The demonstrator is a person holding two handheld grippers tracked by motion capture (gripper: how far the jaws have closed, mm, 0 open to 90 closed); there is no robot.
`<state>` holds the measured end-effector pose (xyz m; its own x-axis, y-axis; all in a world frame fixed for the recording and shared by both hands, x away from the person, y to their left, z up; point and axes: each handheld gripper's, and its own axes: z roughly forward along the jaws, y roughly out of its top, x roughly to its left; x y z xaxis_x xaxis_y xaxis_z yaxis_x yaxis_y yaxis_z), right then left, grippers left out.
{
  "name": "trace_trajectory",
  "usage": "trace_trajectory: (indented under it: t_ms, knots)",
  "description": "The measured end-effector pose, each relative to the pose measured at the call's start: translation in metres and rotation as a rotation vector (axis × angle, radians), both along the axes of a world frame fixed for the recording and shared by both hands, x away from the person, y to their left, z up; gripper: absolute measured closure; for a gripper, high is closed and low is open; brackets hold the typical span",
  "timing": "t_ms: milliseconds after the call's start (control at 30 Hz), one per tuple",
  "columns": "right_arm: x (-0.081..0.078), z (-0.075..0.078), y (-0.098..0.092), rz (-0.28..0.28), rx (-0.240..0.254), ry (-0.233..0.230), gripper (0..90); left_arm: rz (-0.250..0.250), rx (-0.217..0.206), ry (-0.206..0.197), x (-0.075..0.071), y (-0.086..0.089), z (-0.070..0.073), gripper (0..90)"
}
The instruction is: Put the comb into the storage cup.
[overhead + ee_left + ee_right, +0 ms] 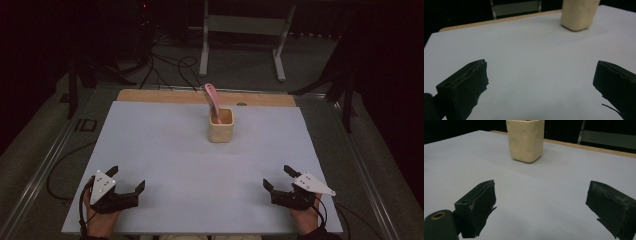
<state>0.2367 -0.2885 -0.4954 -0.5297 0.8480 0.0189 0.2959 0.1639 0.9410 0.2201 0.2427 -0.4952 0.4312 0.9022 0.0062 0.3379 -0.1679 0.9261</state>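
White table (165,150): 1 cup (220,125), 1 pink utensil (213,100), 2 grippers.

We find no text, label, brand, number or sign that can be read anywhere. The cream cup (220,126) has only shallow round dimples on its wall in the right gripper view, no lettering. The pink utensil (213,99) standing in that cup is plain. The white tabletop (200,165) around the cup is unmarked. The grey plate (102,183) on the left hand-held gripper (128,178), well in front of the cup, carries small dots that we cannot read as characters.
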Motion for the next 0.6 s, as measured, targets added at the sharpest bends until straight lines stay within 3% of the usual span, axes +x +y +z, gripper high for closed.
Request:
trace_trajectory:
  t_ms: [200, 600]
  knots:
    - [0.0004, -0.0013, 0.0019, 0.005, -0.002, 0.0, 8.6, 0.025, -0.014, -0.015, 0.0006, 0.0051, 0.0006, 0.1]
    - [0.0018, -0.0045, 0.0001, -0.005, -0.003, 0.018, 8.7, 0.023, 0.005, 0.007, 0.0059, 0.0, -0.0034, 0.1]
